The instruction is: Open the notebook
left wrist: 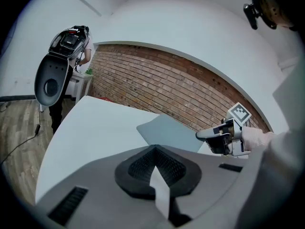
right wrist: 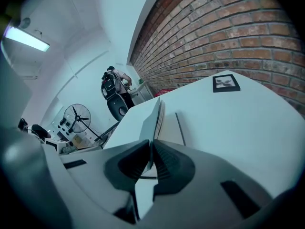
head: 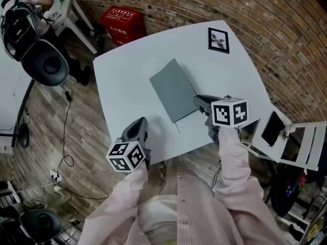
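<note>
The grey notebook (head: pixel 173 90) is lying near the middle of the white table (head: pixel 127 80), turned at an angle to the table edges, and its near right corner is pointing toward you. Your right gripper (head: pixel 196 100) is reaching this corner from the right side. In the right gripper view, its jaws are standing narrow and are pinching the thin edge of the cover (right wrist: pixel 145 128), so the cover is rising off the pale pages while the rest of the book is resting on the table. Your left gripper (head: pixel 137 128) is hovering over the near left part of the table, well apart from the notebook. In the left gripper view, its jaws are pressing together and are holding nothing, and they are pointing across the table toward the notebook and the brick wall (left wrist: pixel 157 80). A black-framed marker card (head: pixel 218 40) is lying flat near the far right corner of the table. Behind the table, a red crate (head: pixel 121 24) is standing on the floor against the wall, and a black chair (head: pixel 43 60) is standing on the left.
</note>
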Demonstrator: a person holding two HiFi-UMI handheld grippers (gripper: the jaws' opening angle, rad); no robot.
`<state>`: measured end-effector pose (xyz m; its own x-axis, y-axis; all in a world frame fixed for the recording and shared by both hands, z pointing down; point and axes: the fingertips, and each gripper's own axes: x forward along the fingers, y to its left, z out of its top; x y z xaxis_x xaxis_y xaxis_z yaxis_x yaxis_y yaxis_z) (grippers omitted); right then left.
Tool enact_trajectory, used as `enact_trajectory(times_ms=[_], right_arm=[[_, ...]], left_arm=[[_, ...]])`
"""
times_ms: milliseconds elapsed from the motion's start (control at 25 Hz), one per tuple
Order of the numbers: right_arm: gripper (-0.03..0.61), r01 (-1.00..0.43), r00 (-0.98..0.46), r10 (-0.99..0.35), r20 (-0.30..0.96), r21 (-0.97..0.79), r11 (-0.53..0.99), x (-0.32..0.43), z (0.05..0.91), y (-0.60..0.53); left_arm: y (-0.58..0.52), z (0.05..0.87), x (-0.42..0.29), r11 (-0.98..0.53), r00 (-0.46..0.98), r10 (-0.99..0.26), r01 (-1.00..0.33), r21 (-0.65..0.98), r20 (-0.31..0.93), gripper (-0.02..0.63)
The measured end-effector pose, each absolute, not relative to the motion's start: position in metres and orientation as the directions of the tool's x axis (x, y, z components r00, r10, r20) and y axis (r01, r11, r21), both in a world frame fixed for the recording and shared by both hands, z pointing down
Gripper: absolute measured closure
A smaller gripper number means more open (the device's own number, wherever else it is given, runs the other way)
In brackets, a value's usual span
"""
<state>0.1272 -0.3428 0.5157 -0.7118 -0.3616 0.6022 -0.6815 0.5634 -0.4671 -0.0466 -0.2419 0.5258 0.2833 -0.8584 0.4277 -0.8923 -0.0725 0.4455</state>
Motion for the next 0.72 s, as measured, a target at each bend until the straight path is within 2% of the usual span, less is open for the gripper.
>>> enact_trajectory(times_ms=[720], right_arm=[[0.549, -0.755, -0.623, -0.483, 0.615, -0.310, 0.579, 0.081, 0.474, -0.305]], left_arm=[[-0.199, 0.520, -0.090, -0.095, 0.312, -0.864, -0.872, 0.481, 0.396, 0.621]])
